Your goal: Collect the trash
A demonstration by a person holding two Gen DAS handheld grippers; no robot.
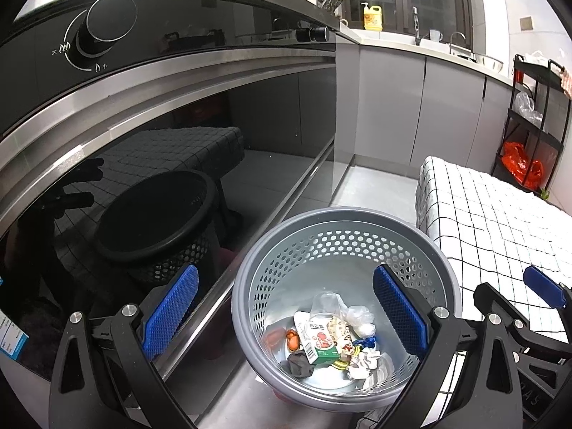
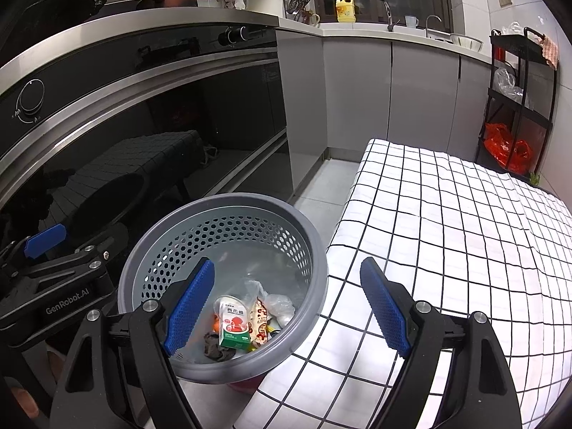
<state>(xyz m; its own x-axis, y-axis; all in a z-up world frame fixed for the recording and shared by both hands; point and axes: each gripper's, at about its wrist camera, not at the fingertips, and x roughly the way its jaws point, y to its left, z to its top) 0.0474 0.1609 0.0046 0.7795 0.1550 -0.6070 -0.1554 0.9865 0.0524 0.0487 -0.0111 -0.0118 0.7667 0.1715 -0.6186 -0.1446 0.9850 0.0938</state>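
Note:
A grey perforated trash basket (image 1: 343,220) stands on the floor between the oven and the table; it also shows in the right wrist view (image 2: 221,203). Inside lie a green-and-white carton (image 1: 320,348), a clear plastic cup (image 1: 323,304), crumpled paper (image 1: 368,361), wrappers and a dark scrap. The carton shows in the right wrist view too (image 2: 234,332). My left gripper (image 1: 286,314) is open and empty above the basket's left rim. My right gripper (image 2: 286,311) is open and empty over the basket's right rim and table edge.
A black glass oven front (image 1: 178,143) with a knob (image 1: 107,25) stands at the left. A table with a white checked cloth (image 2: 447,232) is at the right. Grey cabinets (image 2: 357,89) and a black shelf rack (image 2: 518,107) with a red bag stand behind.

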